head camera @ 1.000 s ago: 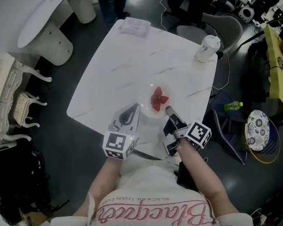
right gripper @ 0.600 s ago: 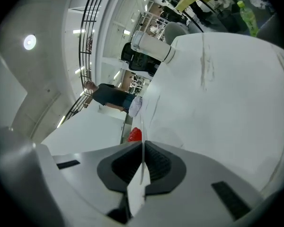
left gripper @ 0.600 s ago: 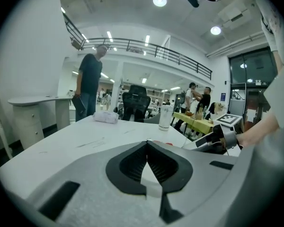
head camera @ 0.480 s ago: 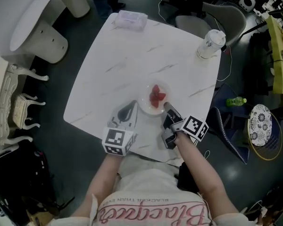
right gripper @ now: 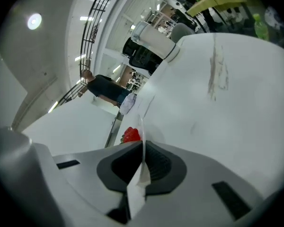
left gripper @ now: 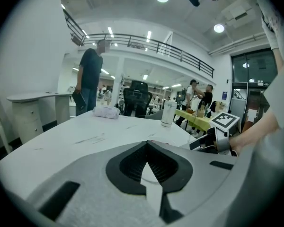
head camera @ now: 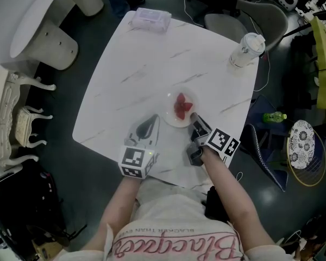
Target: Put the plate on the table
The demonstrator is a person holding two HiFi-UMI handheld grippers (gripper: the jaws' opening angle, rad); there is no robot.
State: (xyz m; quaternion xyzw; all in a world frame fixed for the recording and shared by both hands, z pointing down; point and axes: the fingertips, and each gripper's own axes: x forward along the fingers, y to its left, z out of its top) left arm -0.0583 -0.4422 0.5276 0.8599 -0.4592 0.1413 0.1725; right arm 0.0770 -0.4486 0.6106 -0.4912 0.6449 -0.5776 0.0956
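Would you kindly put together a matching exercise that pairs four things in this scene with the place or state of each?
Things:
1. plate
2. lidded cup
3. green bottle
4. left hand-held gripper

Places or states:
A. off the table, beyond its right edge
B. rim pinched by the right hand-held gripper
C. jaws together, nothing between them
D. on the table's far right corner

Pairs: 1-B, 2-D, 3-A, 4-C
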